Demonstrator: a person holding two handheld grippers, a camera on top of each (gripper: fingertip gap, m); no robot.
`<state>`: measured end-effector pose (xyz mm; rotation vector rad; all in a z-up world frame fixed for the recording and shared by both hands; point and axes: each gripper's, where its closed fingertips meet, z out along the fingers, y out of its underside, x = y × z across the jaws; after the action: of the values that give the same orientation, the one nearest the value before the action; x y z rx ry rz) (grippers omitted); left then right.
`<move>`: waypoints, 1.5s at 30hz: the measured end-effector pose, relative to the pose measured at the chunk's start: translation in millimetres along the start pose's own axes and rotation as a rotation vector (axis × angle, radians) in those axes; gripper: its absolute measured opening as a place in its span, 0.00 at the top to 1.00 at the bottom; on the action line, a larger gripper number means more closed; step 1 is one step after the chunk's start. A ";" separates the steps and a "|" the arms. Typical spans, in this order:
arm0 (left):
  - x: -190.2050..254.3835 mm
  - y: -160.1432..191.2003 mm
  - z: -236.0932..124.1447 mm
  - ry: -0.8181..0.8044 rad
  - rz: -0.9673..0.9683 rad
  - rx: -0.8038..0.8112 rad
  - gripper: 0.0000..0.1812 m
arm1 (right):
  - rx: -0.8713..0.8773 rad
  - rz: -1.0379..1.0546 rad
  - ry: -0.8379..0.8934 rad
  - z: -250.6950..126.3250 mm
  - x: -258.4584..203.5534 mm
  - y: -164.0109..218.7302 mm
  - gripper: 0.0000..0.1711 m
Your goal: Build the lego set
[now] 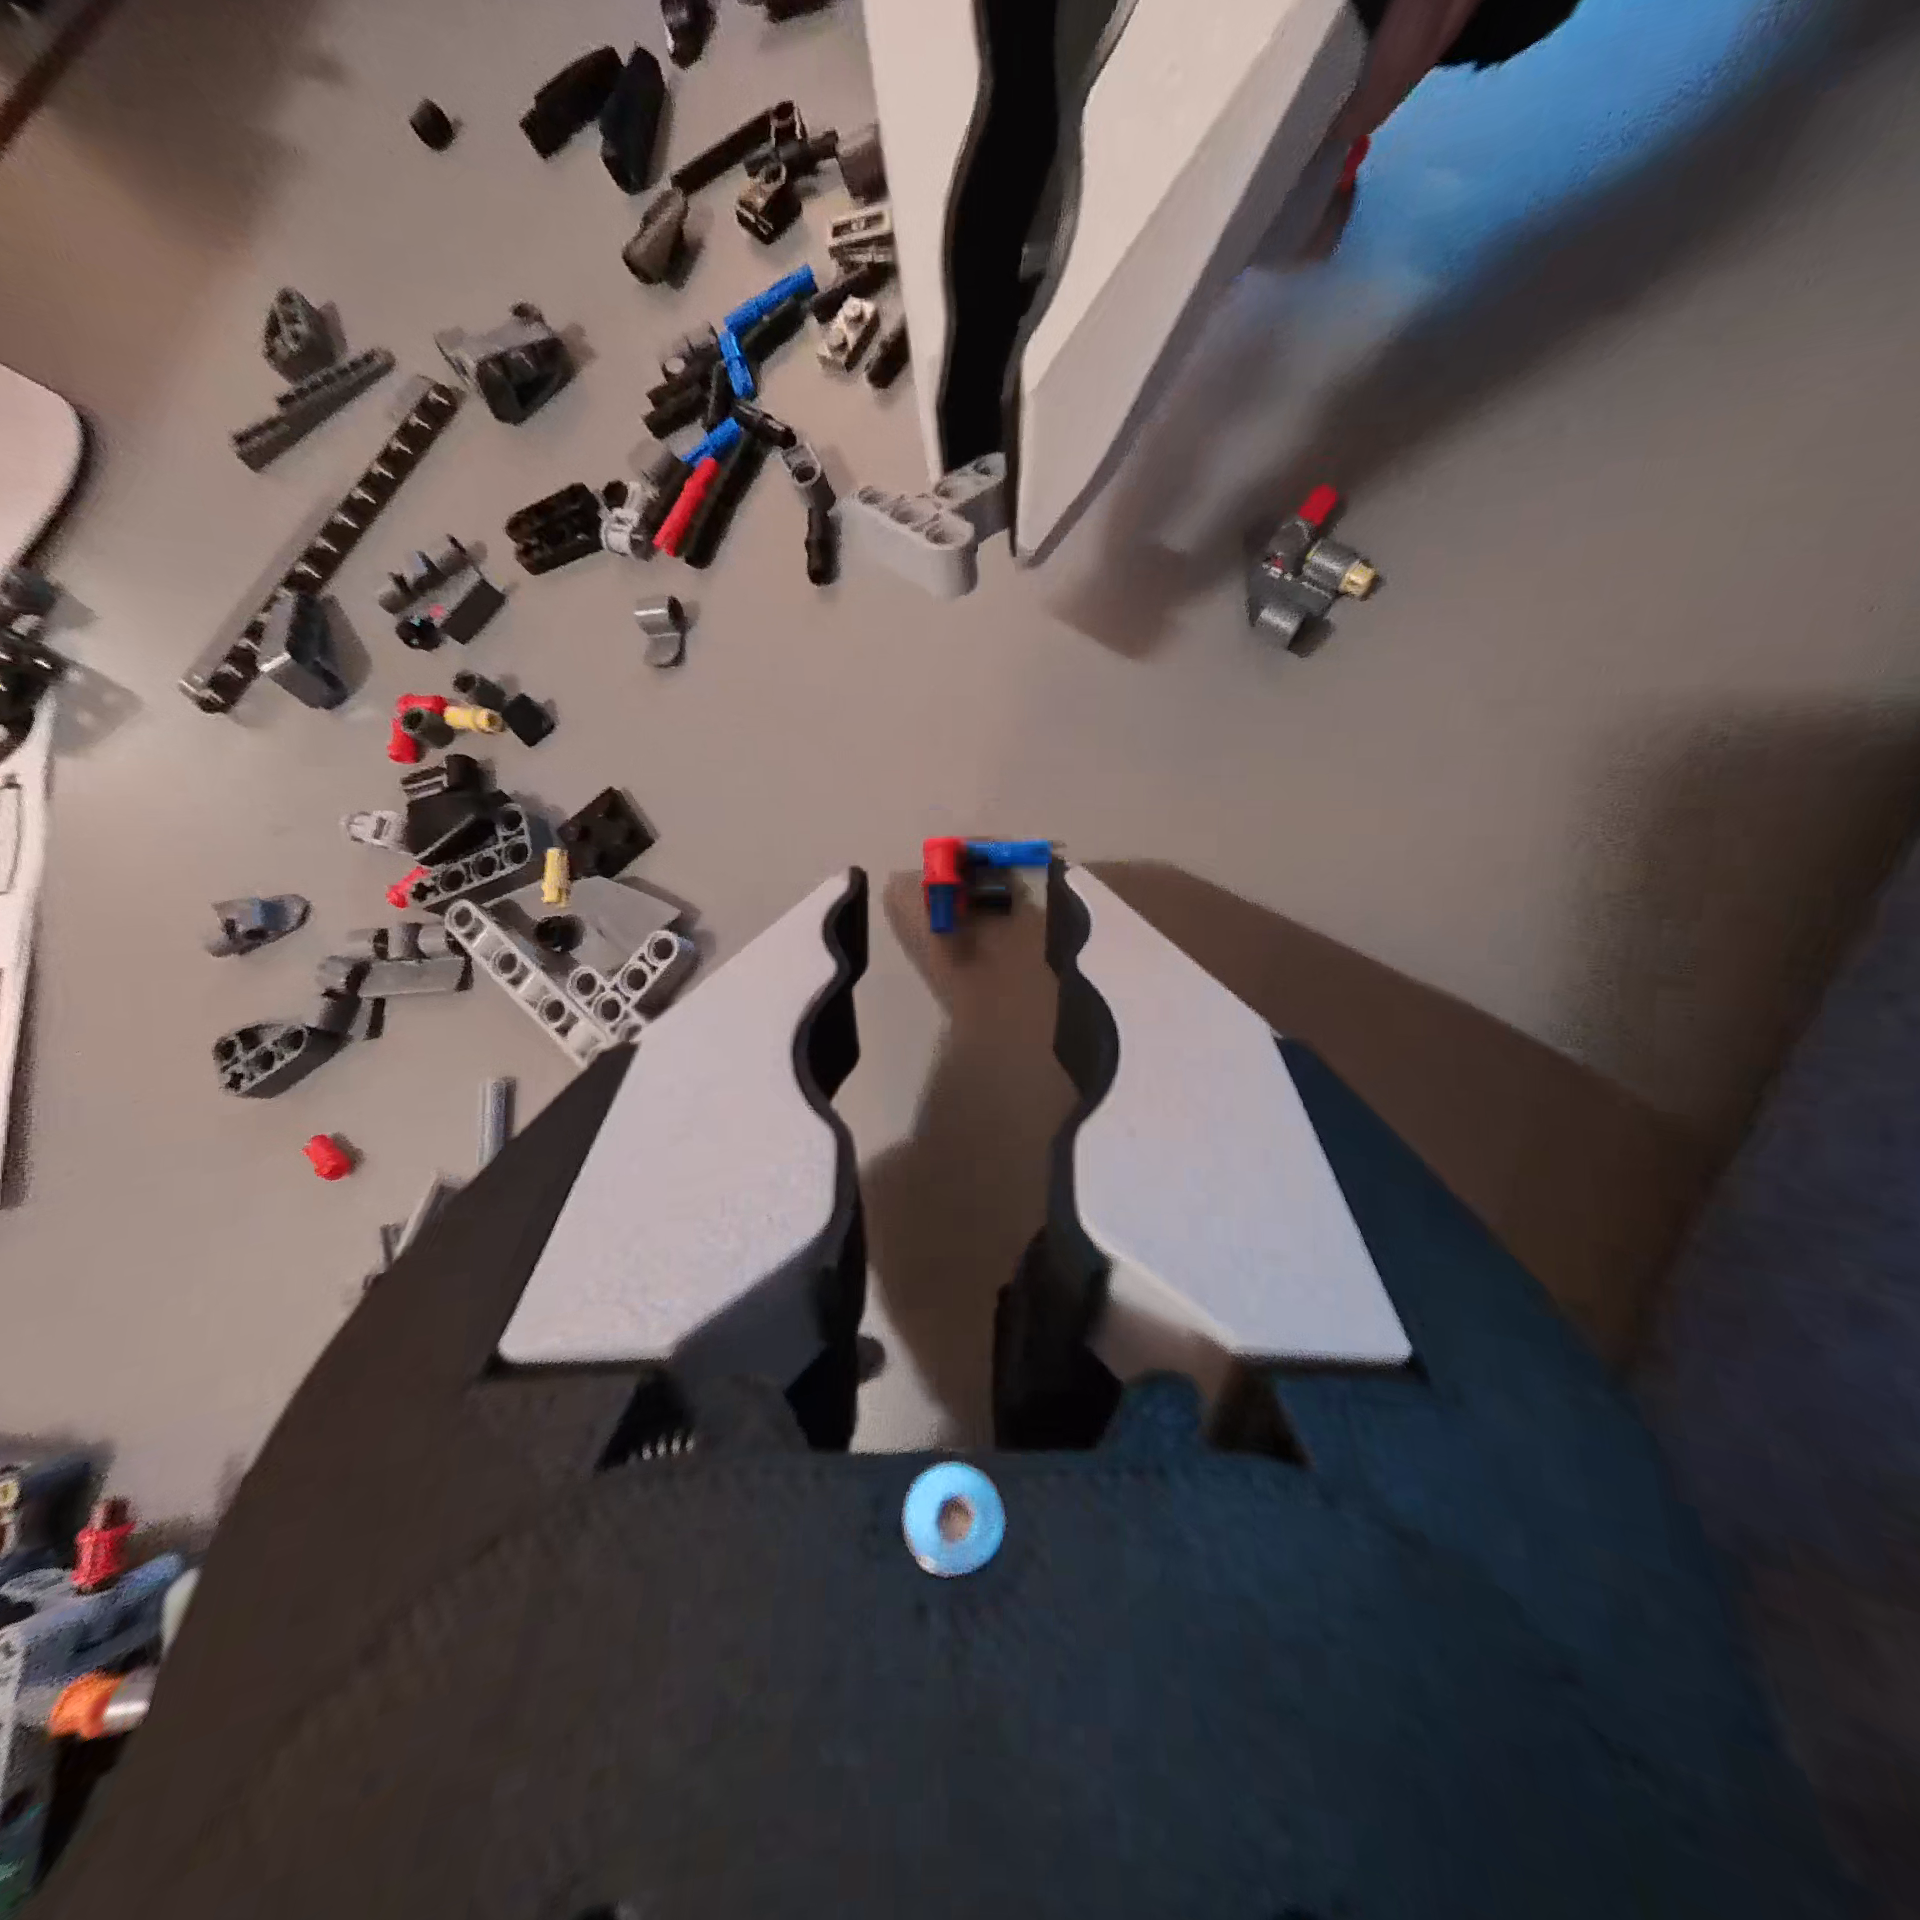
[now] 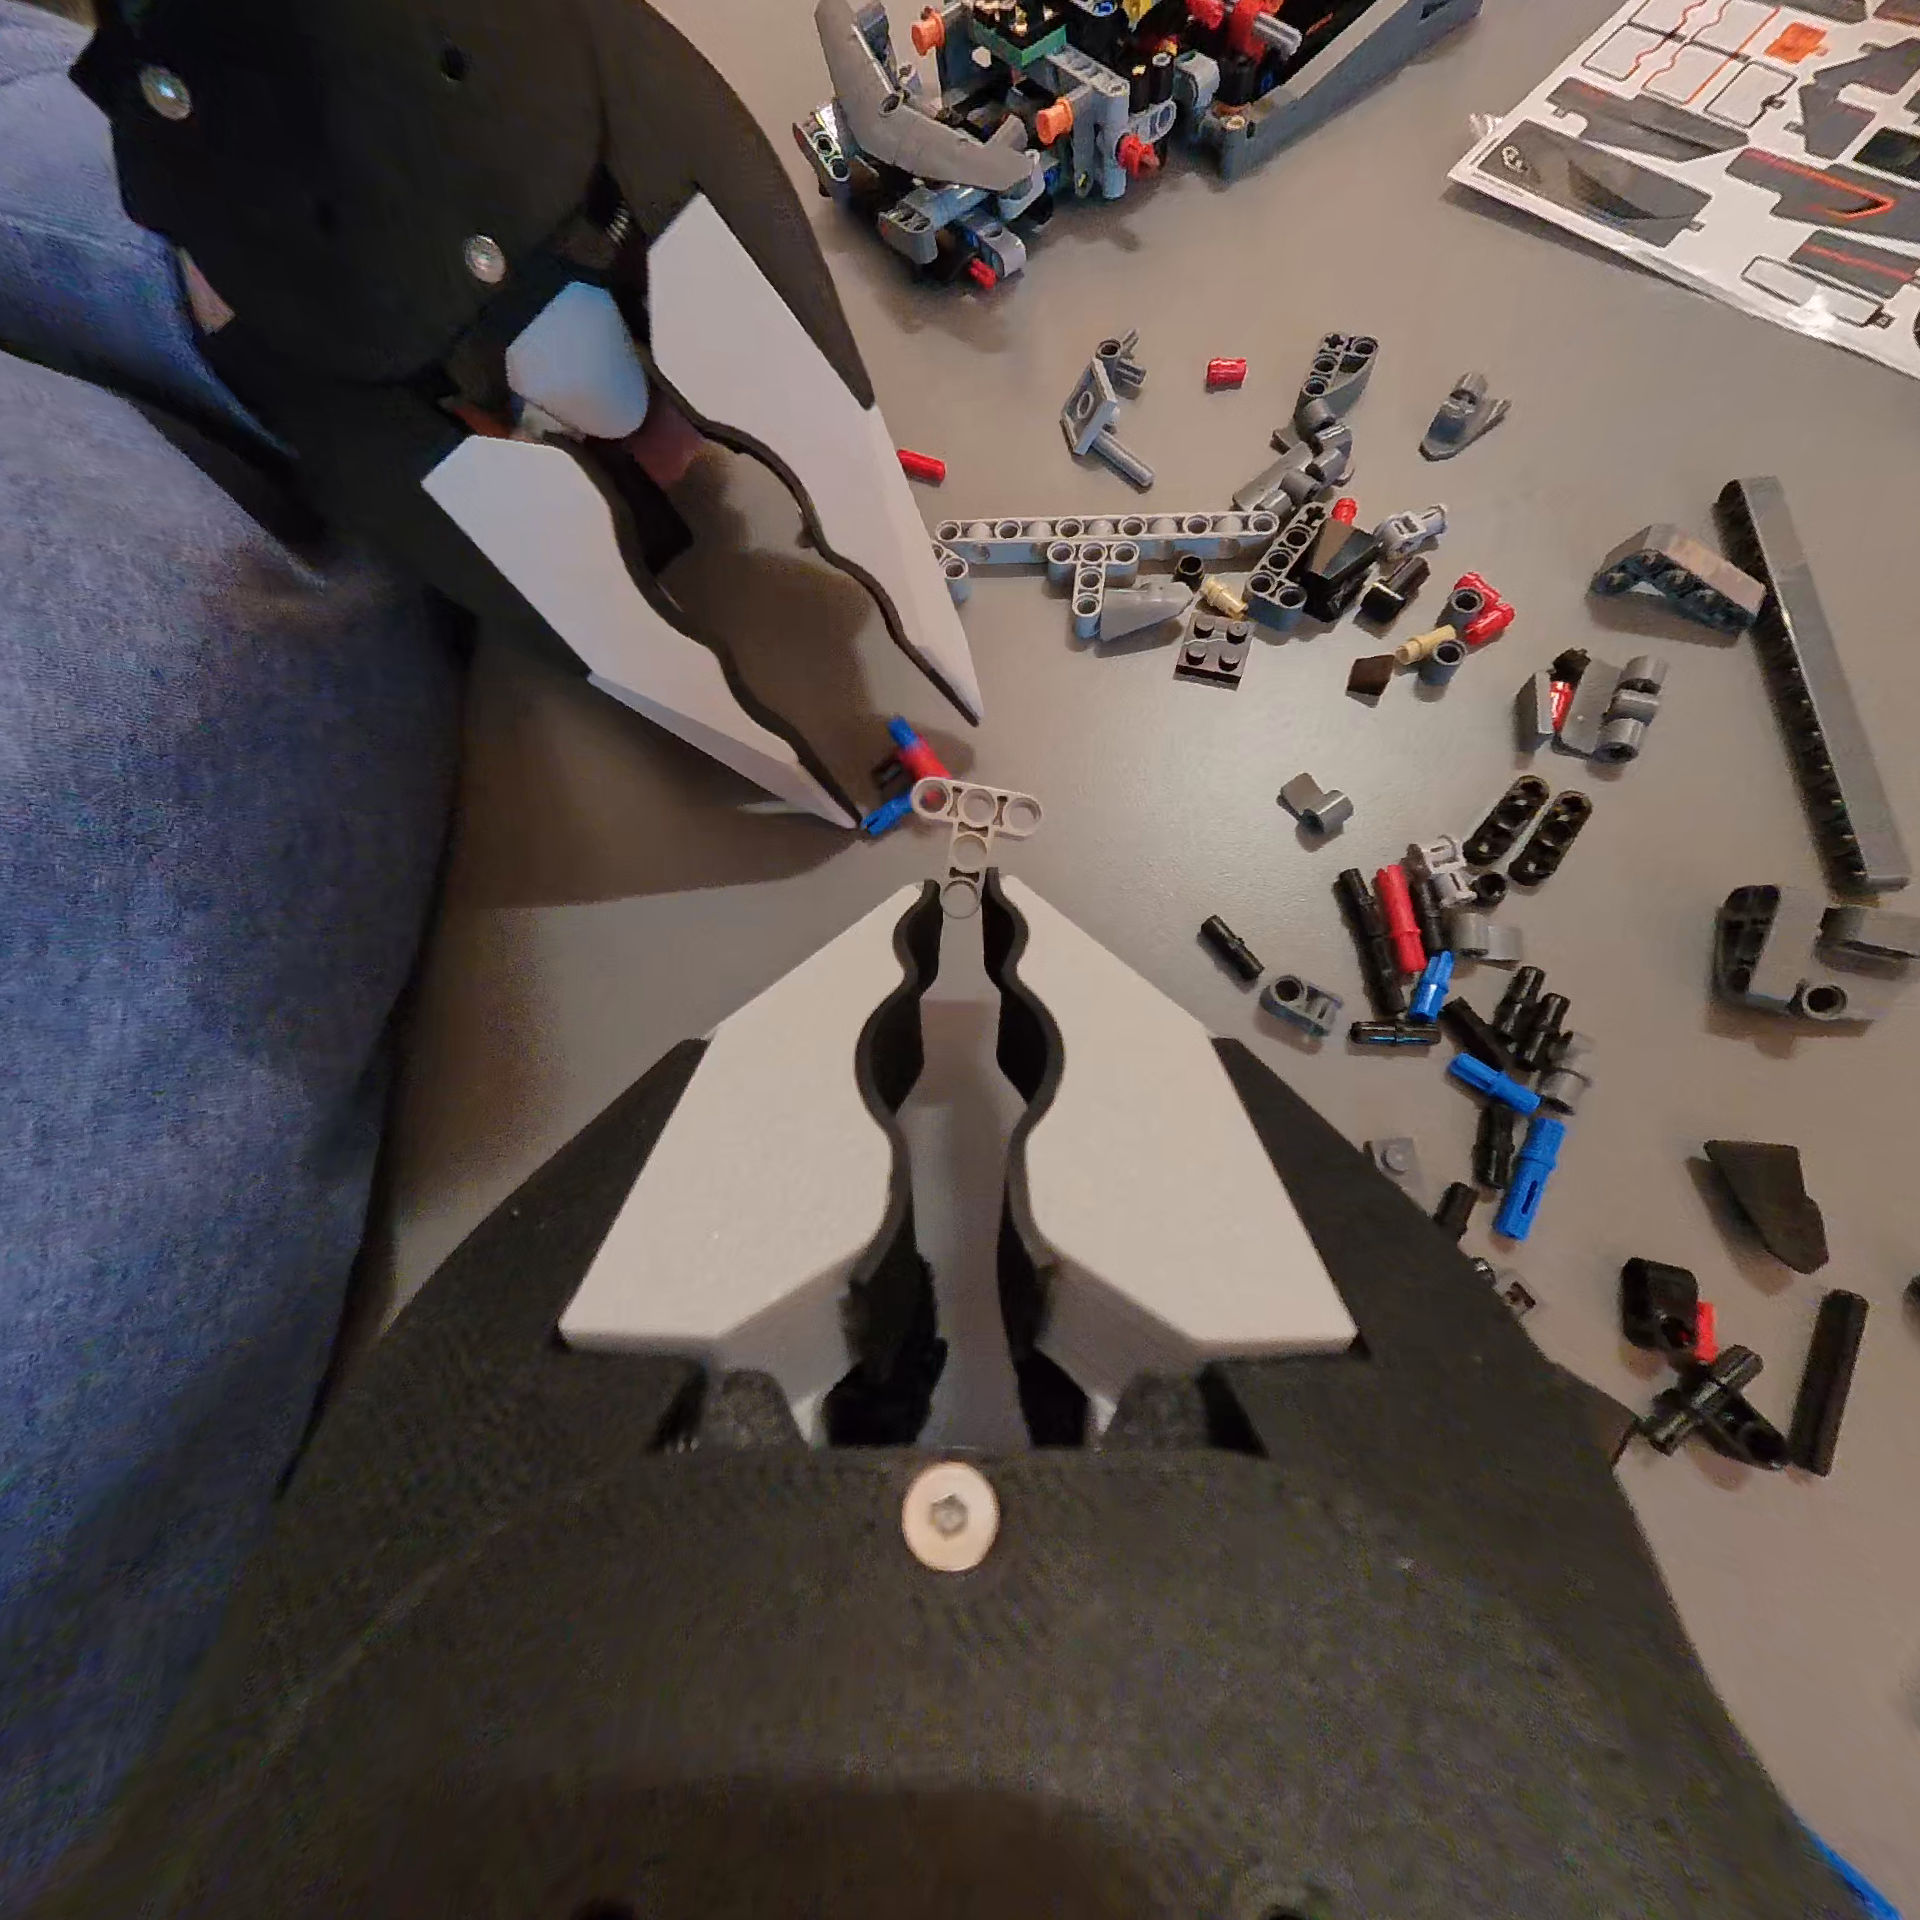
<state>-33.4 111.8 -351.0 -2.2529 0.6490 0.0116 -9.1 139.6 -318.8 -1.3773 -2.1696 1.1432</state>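
My left gripper [image 1: 958, 878] is open, low over the grey table. A small red, blue and black pin assembly [image 1: 971, 878] lies between its fingertips. The right wrist view shows the same gripper [image 2: 914, 769] with its tips on either side of that assembly [image 2: 912, 756]. My right gripper [image 2: 961, 888] is shut on the stem of a light grey T-shaped beam [image 2: 975, 816] and holds it right beside the assembly. In the left wrist view the right gripper [image 1: 982, 499] comes down from the top with the grey beam [image 1: 920, 525] at its tips.
Loose black, grey, red and blue pieces [image 2: 1455, 935] are scattered over the table [image 2: 1143, 727]. A partly built model [image 2: 1091, 104] and a sticker sheet [image 2: 1714, 156] lie at the far side. A long dark beam [image 2: 1818, 686] lies at the right. Blue fabric [image 2: 156, 935] borders the left edge. Across from one pair of fingers to the other is roughly 5 cm. The partly built model [image 2: 1091, 104] sits 20 cm or so from the ends of my left fingers. The left camera catches it too, in the left wrist view [image 1: 50, 1668].
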 end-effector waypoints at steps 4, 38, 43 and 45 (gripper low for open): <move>-3.4 0.0 1.0 -0.016 -0.042 0.011 0.84 | -0.007 -0.012 -0.002 0.5 -1.0 1.4 0.97; -9.1 9.4 -34.1 0.170 0.181 0.055 0.82 | -0.017 0.062 0.251 -26.0 -21.2 11.8 0.97; -4.3 0.9 -21.8 0.157 0.254 0.054 0.80 | -0.032 0.062 0.258 -24.6 -29.4 17.8 0.97; -5.5 -1.9 -16.3 0.151 0.241 0.043 0.80 | -0.030 0.061 0.265 -24.8 -31.1 18.4 0.97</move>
<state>-40.4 104.2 -337.1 -2.1358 0.9898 -0.0530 32.7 127.8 -313.1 -1.5219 -1.9768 0.8931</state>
